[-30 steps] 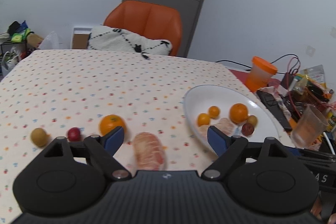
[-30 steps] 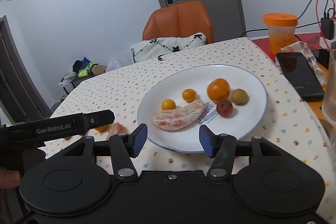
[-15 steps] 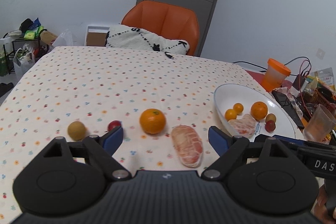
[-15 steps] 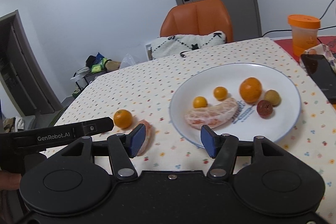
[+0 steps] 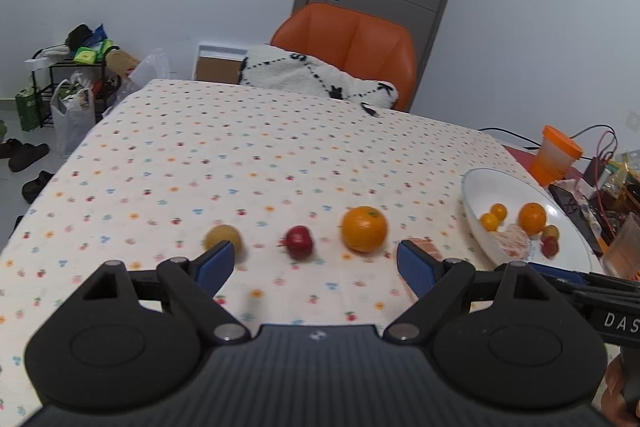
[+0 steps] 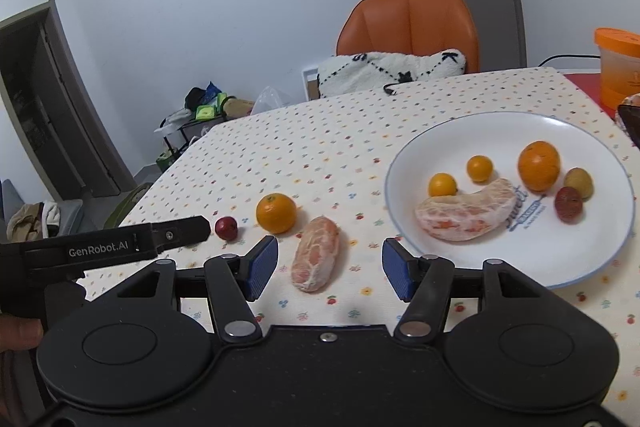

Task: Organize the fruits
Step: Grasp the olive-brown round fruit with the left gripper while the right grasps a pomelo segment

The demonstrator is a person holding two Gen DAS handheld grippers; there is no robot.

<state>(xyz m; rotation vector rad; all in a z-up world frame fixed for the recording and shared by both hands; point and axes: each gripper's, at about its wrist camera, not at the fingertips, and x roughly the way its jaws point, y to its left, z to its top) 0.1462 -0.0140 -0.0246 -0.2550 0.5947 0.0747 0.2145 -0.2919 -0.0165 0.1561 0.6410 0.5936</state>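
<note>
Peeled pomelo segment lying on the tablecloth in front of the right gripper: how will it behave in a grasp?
The peeled pinkish pomelo segment looks soft and membrane-covered, so it will likely squash or tear under a hard pinch. Its elongated, flat-lying shape suggests it won't roll. The open right gripper should probably close across its narrow width.

4 fruits (image 6: 276, 213) are lined up on the table (image 6: 320, 139), left of the plate (image 6: 600, 267), in which 6 more (image 6: 464, 213) are held.

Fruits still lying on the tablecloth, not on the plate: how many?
4: a yellowish fruit at left, then a small red fruit, an orange, and a peeled pomelo piece nearest the plate.
</note>
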